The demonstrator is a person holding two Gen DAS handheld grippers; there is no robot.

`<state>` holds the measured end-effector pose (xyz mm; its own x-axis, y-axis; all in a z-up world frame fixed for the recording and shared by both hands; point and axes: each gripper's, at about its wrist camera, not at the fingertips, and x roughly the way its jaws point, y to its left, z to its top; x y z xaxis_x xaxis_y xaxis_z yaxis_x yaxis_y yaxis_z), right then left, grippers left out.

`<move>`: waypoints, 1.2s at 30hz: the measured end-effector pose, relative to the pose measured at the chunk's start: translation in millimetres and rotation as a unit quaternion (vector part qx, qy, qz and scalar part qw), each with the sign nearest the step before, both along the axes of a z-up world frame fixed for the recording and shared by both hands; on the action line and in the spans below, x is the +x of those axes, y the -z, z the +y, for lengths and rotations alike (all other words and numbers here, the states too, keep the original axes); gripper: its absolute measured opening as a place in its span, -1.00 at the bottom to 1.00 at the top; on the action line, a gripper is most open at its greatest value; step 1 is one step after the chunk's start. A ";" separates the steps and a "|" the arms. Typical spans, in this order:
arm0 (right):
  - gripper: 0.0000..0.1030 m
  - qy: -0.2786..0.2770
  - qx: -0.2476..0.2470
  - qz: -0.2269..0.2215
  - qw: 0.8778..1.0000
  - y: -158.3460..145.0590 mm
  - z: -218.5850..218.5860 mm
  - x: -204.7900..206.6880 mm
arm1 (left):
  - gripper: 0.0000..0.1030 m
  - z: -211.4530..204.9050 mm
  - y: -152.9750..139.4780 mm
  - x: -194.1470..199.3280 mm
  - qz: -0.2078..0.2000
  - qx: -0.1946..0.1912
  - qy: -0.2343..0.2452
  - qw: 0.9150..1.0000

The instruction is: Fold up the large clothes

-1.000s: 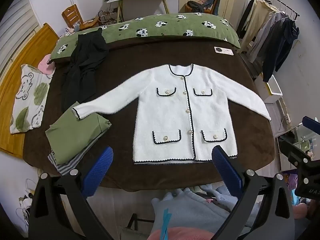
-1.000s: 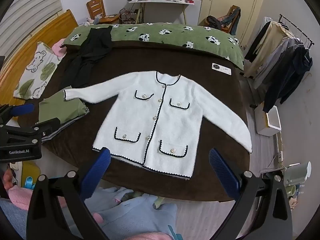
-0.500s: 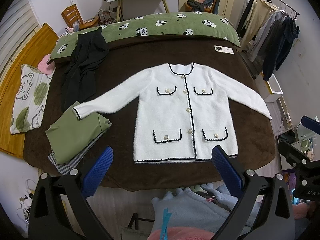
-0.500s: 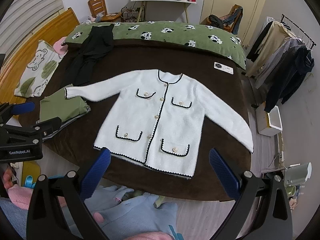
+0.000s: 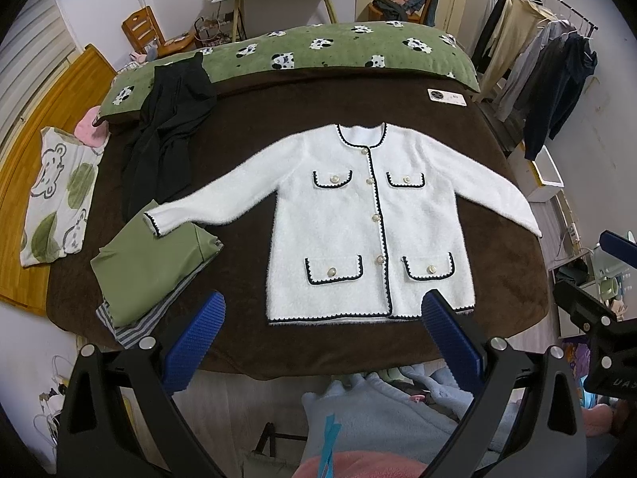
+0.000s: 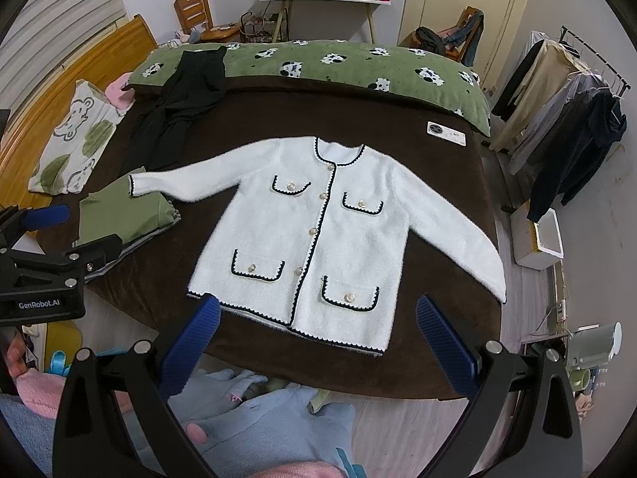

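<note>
Brown bedspread (image 5: 247,151) carries a flat white cardigan (image 5: 370,223), one cuff overhanging; both tongs (image 5: 324,338) (image 6: 318,342) gape empty

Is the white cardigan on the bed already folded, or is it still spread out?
Spread out. The white cardigan lies flat, front up and buttoned, on the brown blanket, both sleeves stretched out to the sides; no part is folded over.

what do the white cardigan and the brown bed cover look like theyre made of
White cardigan: apparently a fluffy, matte knit; its edges look fuzzy, with dark scalloped trim. Brown bed cover: likely plush fleece or velour, given its short, soft-looking nap.
</note>
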<state>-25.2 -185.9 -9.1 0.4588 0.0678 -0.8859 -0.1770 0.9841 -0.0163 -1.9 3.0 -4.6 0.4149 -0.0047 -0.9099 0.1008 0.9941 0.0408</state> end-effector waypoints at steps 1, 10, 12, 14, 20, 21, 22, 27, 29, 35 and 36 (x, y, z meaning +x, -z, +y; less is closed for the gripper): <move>0.89 0.000 0.000 0.000 1.000 0.0 0.2 0.2 | 0.88 0.4 0.5 -0.1 0.000 0.001 0.001 1.000; 0.89 0.008 0.004 0.002 1.000 1.8 0.8 1.7 | 0.88 -0.5 11.4 4.2 0.006 0.009 0.010 1.000; 0.89 0.011 0.006 0.003 1.000 1.0 -1.5 5.0 | 0.88 0.1 10.0 5.5 0.006 0.011 0.010 1.000; 0.89 0.013 0.007 0.004 1.000 -0.4 -3.8 8.0 | 0.88 -2.2 7.6 7.7 0.007 0.011 0.010 1.000; 0.89 0.016 0.008 0.008 1.000 -0.7 -4.9 12.2 | 0.88 -3.7 7.1 13.4 0.011 0.008 0.012 1.000; 0.89 0.017 0.007 0.008 1.000 -0.4 -5.0 12.5 | 0.88 -3.6 7.1 15.0 0.011 0.008 0.013 1.000; 0.89 0.018 0.007 0.008 1.000 -0.4 -6.2 13.3 | 0.88 -3.8 7.2 15.0 0.011 0.008 0.013 1.000; 0.89 0.024 0.009 0.011 1.000 -1.6 -7.3 18.5 | 0.88 -5.3 8.3 22.2 0.016 0.007 0.018 1.000; 0.89 0.030 0.012 0.014 0.999 -1.6 -7.5 23.3 | 0.88 -6.7 8.9 29.0 0.018 0.008 0.023 1.000; 0.89 0.044 0.010 0.021 0.999 2.6 -7.4 37.0 | 0.88 -4.5 14.8 49.3 0.028 0.010 0.037 0.999; 0.89 0.048 0.010 0.023 0.999 3.8 -7.6 40.1 | 0.88 -3.8 16.2 52.0 0.030 0.011 0.040 0.999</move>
<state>14.8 -193.5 -13.0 0.4238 0.0429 -0.9048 -0.0811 0.9967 0.0093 50.1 -0.8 -20.8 0.3583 -0.0147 -0.9335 0.1826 0.9817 0.0546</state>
